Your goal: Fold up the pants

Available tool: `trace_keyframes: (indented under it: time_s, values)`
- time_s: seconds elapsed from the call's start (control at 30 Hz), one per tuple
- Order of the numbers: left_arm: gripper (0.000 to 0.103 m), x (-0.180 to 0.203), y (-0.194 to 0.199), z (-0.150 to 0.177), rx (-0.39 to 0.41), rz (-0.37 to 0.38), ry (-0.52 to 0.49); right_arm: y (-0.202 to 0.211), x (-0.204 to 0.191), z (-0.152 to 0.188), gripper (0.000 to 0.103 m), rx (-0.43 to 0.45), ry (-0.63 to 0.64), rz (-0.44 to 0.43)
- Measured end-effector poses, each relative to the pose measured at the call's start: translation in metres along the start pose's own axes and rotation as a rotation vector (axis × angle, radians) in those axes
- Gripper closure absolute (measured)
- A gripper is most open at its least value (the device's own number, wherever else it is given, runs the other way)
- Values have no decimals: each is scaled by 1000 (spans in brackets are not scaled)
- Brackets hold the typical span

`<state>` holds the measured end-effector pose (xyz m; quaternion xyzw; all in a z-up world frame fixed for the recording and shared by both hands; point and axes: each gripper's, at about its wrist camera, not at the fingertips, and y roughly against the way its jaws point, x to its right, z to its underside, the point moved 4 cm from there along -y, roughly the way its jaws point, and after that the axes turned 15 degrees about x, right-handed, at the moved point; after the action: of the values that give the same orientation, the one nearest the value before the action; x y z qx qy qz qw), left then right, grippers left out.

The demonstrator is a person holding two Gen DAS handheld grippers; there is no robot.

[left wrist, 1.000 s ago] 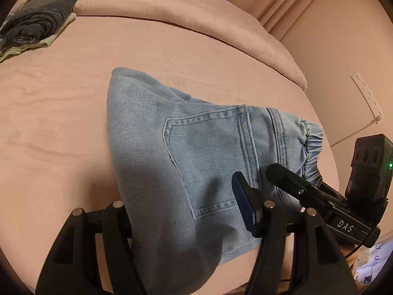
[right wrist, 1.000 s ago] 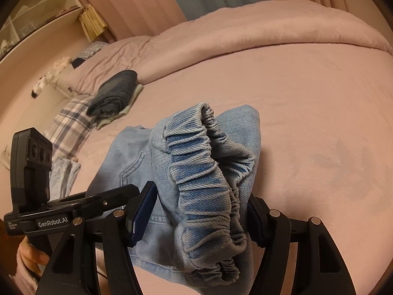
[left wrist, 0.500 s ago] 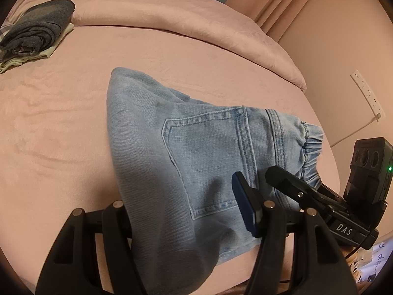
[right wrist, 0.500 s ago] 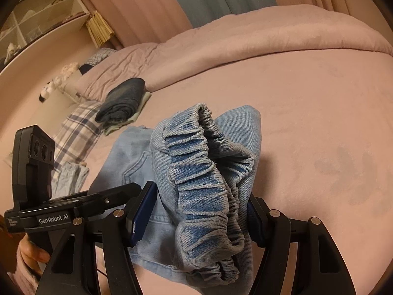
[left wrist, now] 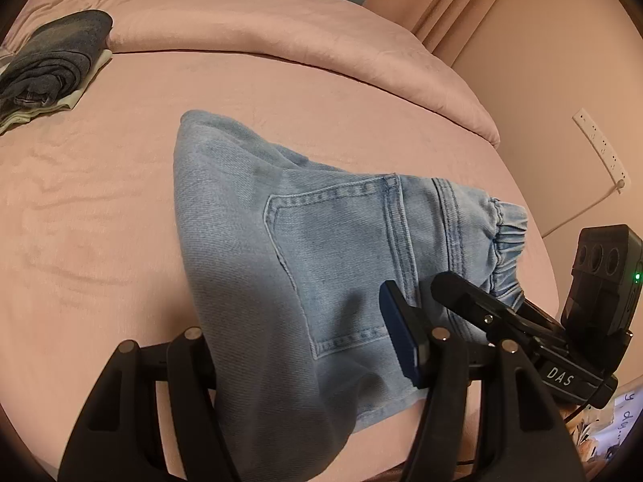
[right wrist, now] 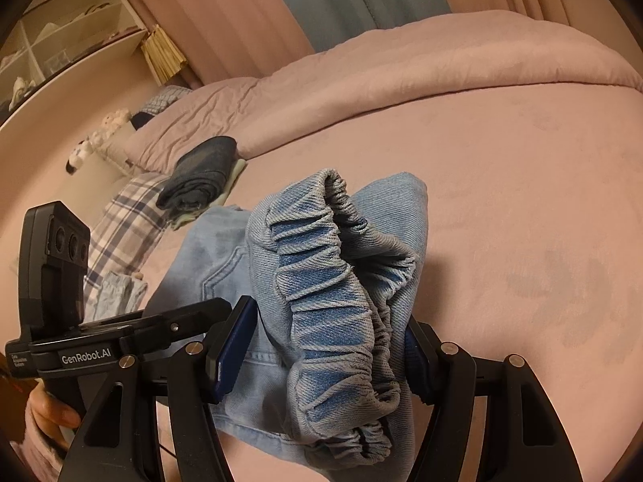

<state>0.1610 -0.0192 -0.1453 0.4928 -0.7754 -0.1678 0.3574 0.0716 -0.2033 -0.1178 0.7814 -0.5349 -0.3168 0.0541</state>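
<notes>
Pink bed [left wrist: 100,201] fills both views, rolled pink duvet [left wrist: 281,28] along its far side. Light-blue denim pants [left wrist: 321,249] lie folded on the bed near its front edge, back pocket up, elastic waistband [right wrist: 333,281] bunched and lifted off the sheet. Folded dark garment pile [left wrist: 52,64] sits well apart at the far left by the duvet; plaid cloth [right wrist: 120,233] beside it in the right wrist view. Left gripper [left wrist: 297,345] has a fold of pants fabric between its fingers, left finger hidden under cloth, so grip looks closed on the pants. Right gripper [right wrist: 325,345] pinches the gathered waistband, both pads against the denim. A hand [right wrist: 48,413] holds the left gripper's handle. White power strip [left wrist: 598,144] on the wall.
</notes>
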Motion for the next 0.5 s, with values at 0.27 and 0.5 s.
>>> trace_keyframes:
  time_s: [0.27, 0.5]
  values:
    - [41, 2, -7, 0, -19, -2, -4, 0, 1, 0, 34, -3, -14, 12]
    - [41, 5, -11, -5, -27, 0, -14, -4, 1, -2, 34, 2, -28, 23]
